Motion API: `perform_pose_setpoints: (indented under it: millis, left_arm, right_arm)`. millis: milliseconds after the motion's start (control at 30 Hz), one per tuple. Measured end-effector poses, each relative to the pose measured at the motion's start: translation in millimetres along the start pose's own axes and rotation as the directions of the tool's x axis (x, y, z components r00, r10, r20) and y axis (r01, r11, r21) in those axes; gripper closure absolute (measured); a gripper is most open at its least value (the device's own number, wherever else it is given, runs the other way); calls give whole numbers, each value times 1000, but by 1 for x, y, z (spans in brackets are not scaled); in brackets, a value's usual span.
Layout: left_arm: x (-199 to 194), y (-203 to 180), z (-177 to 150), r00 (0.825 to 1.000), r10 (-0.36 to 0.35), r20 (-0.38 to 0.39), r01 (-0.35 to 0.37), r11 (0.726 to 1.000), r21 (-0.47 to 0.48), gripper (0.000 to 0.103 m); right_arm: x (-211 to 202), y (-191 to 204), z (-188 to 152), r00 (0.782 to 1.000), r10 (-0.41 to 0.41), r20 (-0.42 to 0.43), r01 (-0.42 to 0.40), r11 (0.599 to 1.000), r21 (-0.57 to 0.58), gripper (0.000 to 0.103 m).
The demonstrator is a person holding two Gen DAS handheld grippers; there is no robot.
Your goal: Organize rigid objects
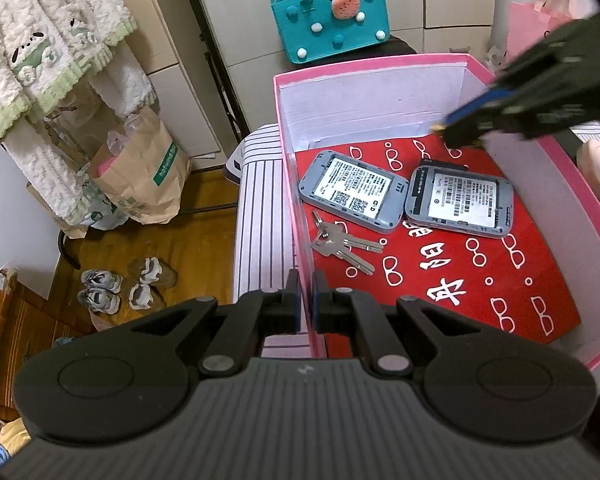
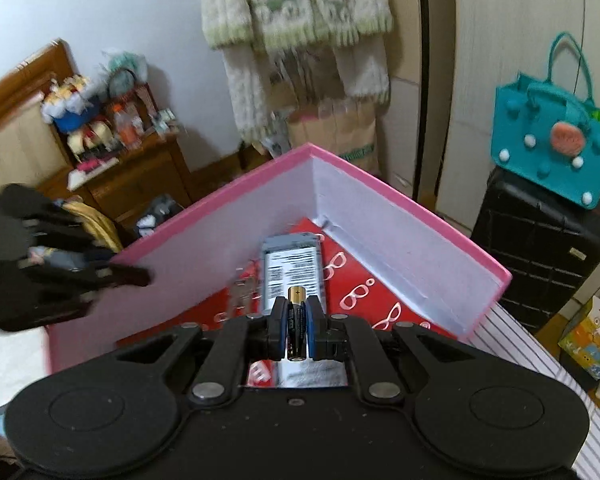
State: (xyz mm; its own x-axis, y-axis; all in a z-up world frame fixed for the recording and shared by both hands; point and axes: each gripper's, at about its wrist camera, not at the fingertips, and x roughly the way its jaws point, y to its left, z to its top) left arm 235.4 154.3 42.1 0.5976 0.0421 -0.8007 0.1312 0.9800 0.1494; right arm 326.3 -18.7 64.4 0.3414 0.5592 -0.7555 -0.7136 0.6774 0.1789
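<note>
Striped white bedding (image 1: pixel 260 216) carries the pink-rimmed cardboard box (image 1: pixel 380 65) I am working over, with wooden floor (image 1: pixel 204 248) off to the side. Nearest my left camera, my left gripper (image 1: pixel 306 304) is clenched on the box's near pink wall, one finger on each side of it. On the box's red printed floor, just beyond that wall, lies a bunch of silver keys (image 1: pixel 342 245). Behind the keys sit two grey pocket routers, backs up, side by side and nearly touching: the left router (image 1: pixel 352 191) and the right router (image 1: pixel 460 202). My right gripper (image 2: pixel 296 326) hangs above the box interior, clamped on a black-and-gold AA battery (image 2: pixel 296 320), which points forward between the fingers with its plus end ahead. Further back, a teal felt handbag (image 1: pixel 328 12) stands on a black hard-shell suitcase (image 2: pixel 540 256). White fleece garments (image 1: pixel 44 52) hang by the wall.
</note>
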Motion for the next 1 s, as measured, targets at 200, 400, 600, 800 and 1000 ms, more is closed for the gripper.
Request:
perform_pose_setpoints:
  millis: [200, 400, 600, 800, 1000]
  left_arm:
    - [0, 1, -1, 1000, -7, 5, 7, 1000, 2, 99]
    - [0, 2, -1, 1000, -11, 10, 11, 1000, -2, 99]
    - [0, 1, 0, 1000, -14, 7, 14, 1000, -6, 99]
    - [-1, 1, -2, 1000, -9, 18, 9, 1000, -6, 99]
    - [0, 2, -3, 999, -5, 34, 6, 1000, -24, 99]
  right_arm:
    - [34, -7, 14, 997, -36, -65, 35, 999, -11, 92]
    - [53, -9, 23, 991, -92, -95, 88, 995, -43, 91]
    - [44, -9, 23, 993, -115, -35, 113, 992, -59, 86]
    - [-1, -17, 5, 996, -80, 44, 78, 996, 38, 81]
    - [-65, -25, -35, 994, -70, 90, 58, 990, 128, 80]
